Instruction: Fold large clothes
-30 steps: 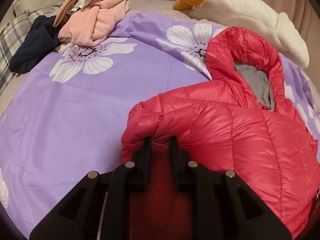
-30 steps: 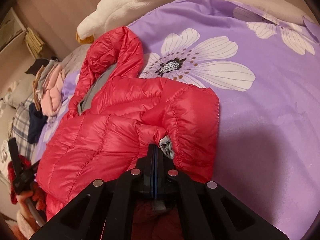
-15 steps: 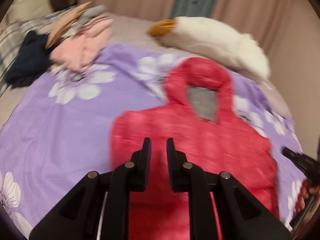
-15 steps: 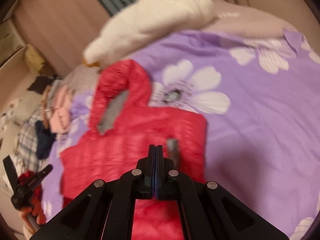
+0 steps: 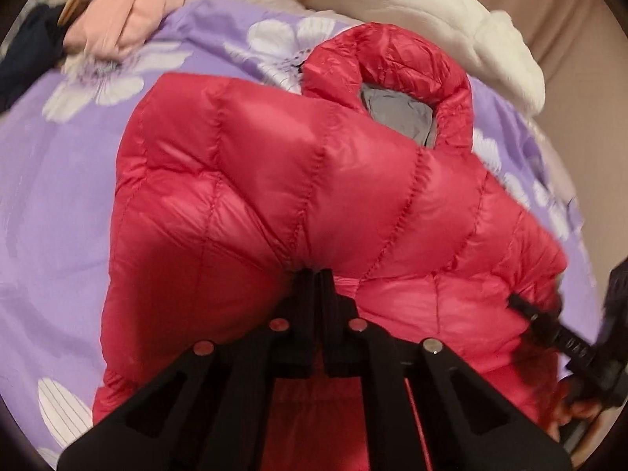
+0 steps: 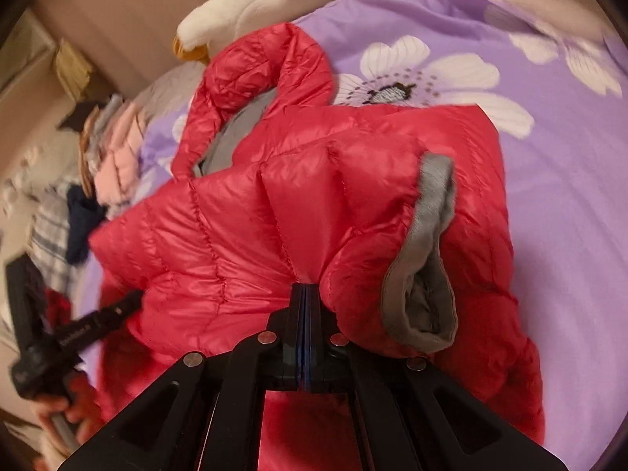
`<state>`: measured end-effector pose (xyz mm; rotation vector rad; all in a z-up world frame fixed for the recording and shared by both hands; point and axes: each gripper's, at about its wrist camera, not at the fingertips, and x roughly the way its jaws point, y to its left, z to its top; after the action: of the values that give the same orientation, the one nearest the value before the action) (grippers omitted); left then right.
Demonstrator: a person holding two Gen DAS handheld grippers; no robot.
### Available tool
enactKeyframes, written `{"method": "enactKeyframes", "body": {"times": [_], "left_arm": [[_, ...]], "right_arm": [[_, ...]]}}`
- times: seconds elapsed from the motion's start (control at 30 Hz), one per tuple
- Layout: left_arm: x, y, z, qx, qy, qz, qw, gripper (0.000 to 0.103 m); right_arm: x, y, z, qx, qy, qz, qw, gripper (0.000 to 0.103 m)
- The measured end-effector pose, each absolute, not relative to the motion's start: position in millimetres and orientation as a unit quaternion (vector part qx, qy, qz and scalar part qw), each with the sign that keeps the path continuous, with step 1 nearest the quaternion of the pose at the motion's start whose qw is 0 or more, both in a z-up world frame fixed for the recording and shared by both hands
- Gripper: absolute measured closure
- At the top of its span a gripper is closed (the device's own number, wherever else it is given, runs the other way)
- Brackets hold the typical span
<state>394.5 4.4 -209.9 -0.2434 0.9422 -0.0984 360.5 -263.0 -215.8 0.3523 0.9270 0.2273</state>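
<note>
**Both grippers pinching the red down jacket on the bed**

Your left gripper (image 5: 314, 272) sits at the lower centre of the left wrist view, its fingers clenched on a gathered pleat of the red hooded down jacket (image 5: 298, 180), with only a thin sliver of fabric between them. The quilted shell bulges up toward the camera from that pinch and fills the middle of the frame. The hood (image 5: 392, 62) lies at the upper centre, its grey lining (image 5: 396, 112) showing in the opening.

Your right gripper (image 6: 305, 286) sits at the lower centre of the right wrist view, fingers pressed tight together on another fold of the same jacket. Just right of that pinch, a sleeve end with a grey cuff (image 6: 428, 243) gapes open toward the lens. The hood (image 6: 259, 78) points to the upper left of this frame.

The jacket rests on a purple bedsheet with white flowers (image 5: 51, 180), which also fills the right side of the right wrist view (image 6: 565, 204). A white plush toy with an orange beak (image 5: 424, 11) lies along the top of the left view, just beyond the hood. A heap of pink and dark clothes (image 5: 129, 19) sits in the upper left corner, well apart from the jacket.

Each gripper shows at the edge of the other's view, motion-blurred: the right one at the lower right (image 5: 549, 325), the left one at the lower left (image 6: 98, 322).
</note>
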Motion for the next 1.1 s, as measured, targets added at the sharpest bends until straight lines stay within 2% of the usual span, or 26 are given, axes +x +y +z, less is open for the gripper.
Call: {"method": "enactKeyframes", "body": {"times": [0.23, 0.33, 0.37, 0.5, 0.7, 0.9, 0.93, 0.97, 1.03, 1.1], "left_arm": [[389.8, 3.9, -210.2, -0.094, 0.449, -0.028, 0.888, 0.097], [373.0, -5.8, -194.4, -0.049, 0.438, -0.022, 0.897, 0.097], [364.7, -6.7, -186.4, -0.043, 0.426, -0.022, 0.903, 0.093], [349.4, 19.2, -151.9, -0.098, 0.388, -0.016, 0.916, 0.065], [357.4, 43.5, -123.9, -0.141, 0.368, -0.025, 0.919, 0.061], [395.5, 41.1, -156.2, -0.152, 0.431, -0.027, 0.889, 0.063], [399.6, 39.2, -164.3, -0.158, 0.436, -0.039, 0.885, 0.063], [402.8, 37.0, -169.2, -0.152, 0.439, -0.04, 0.885, 0.062], [409.6, 31.3, -176.4, -0.127, 0.436, -0.033, 0.89, 0.061], [414.3, 29.1, -180.7, -0.12, 0.425, -0.032, 0.897, 0.061]], "right_arm": [[355.6, -272.3, -216.8, 0.216, 0.446, 0.117, 0.86, 0.103], [349.7, -273.6, -208.4, 0.219, 0.457, 0.117, 0.854, 0.103], [347.5, -275.3, -204.4, 0.218, 0.461, 0.123, 0.851, 0.103], [338.2, -291.7, -179.7, 0.218, 0.449, 0.125, 0.857, 0.103], [335.6, -309.2, -133.3, 0.182, 0.419, 0.128, 0.88, 0.103], [383.5, -308.1, -103.6, 0.137, 0.426, 0.124, 0.886, 0.103], [393.8, -309.6, -100.5, 0.142, 0.425, 0.129, 0.885, 0.086], [400.8, -312.8, -98.6, 0.151, 0.423, 0.135, 0.883, 0.053], [423.6, -314.6, -98.2, 0.177, 0.418, 0.152, 0.878, 0.022], [446.6, -315.5, -100.5, 0.188, 0.411, 0.149, 0.88, 0.022]]}}
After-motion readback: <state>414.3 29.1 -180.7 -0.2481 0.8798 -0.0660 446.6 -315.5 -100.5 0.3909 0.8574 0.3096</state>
